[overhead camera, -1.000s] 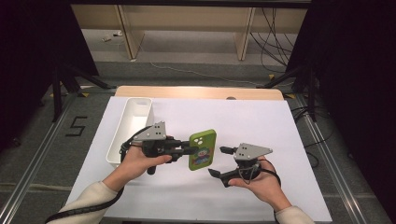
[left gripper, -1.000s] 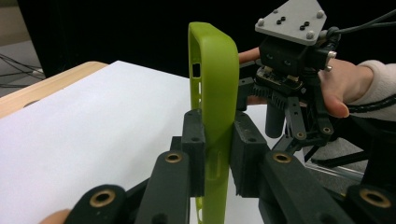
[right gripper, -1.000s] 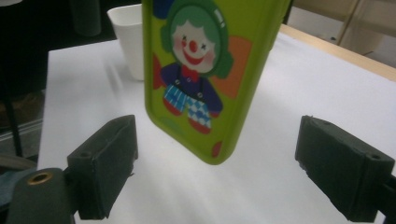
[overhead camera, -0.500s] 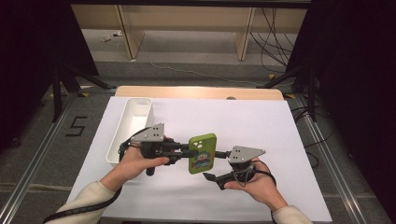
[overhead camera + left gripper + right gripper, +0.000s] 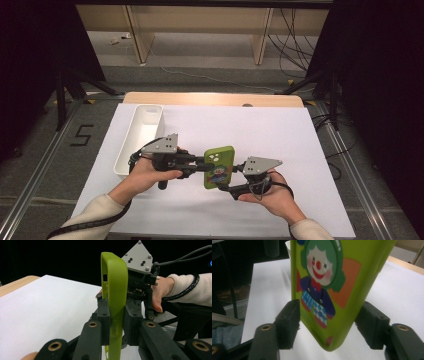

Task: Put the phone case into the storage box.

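- High view: the left gripper (image 5: 199, 165) holds a green phone case (image 5: 219, 166) by its left edge, above the white table (image 5: 280, 135) near the front middle. The case's printed side, with a cartoon clown, faces up. The right gripper (image 5: 231, 181) comes in from the case's right, its jaws at the case's lower end. A white tray (image 5: 140, 137) sits on the table just behind the left hand (image 5: 145, 172). The right hand (image 5: 272, 196) is near the table's front edge.
- Left gripper view: the case (image 5: 115, 290) stands edge-on between this gripper's two black jaws, which are clamped tight on its thin wall. The right gripper's grey plate (image 5: 138, 257) and the hand holding it appear just behind the case.
- Right gripper view: the case (image 5: 332, 285) fills the space between this gripper's jaws, clown side toward the camera. The jaws have just been closing on it. The left pad lies against the case's edge; the right pad sits at the other edge, and whether it presses cannot be told.
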Demonstrator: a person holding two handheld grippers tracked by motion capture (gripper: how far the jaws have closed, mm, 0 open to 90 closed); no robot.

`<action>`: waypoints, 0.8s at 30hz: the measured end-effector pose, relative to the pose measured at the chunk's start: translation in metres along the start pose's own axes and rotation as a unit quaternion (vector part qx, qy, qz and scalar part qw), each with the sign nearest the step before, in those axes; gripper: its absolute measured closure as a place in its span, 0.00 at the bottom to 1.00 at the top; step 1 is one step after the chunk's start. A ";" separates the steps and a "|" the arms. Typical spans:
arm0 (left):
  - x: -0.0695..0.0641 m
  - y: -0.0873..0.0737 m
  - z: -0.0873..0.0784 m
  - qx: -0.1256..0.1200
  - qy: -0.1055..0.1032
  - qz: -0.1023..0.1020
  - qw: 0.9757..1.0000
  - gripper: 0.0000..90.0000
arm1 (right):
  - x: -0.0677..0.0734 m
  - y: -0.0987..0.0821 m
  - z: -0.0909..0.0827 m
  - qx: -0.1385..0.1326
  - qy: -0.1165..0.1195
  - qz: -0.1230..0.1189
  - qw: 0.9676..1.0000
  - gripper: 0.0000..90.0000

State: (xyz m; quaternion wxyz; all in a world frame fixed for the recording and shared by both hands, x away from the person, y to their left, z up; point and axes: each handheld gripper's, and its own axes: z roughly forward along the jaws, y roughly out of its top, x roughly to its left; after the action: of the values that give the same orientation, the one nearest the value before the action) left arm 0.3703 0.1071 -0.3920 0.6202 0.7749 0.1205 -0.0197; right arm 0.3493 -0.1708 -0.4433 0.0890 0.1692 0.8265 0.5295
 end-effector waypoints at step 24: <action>0.005 0.001 -0.002 -0.040 0.016 0.003 0.999 0.82 | -0.004 0.001 -0.004 -0.040 0.037 0.033 0.998 0.82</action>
State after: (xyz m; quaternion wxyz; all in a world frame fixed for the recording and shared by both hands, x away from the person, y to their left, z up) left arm 0.3749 0.1099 -0.3914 0.6486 0.7501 0.1293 -0.0007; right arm 0.3513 -0.1754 -0.4403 0.0471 0.1732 0.8014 0.5706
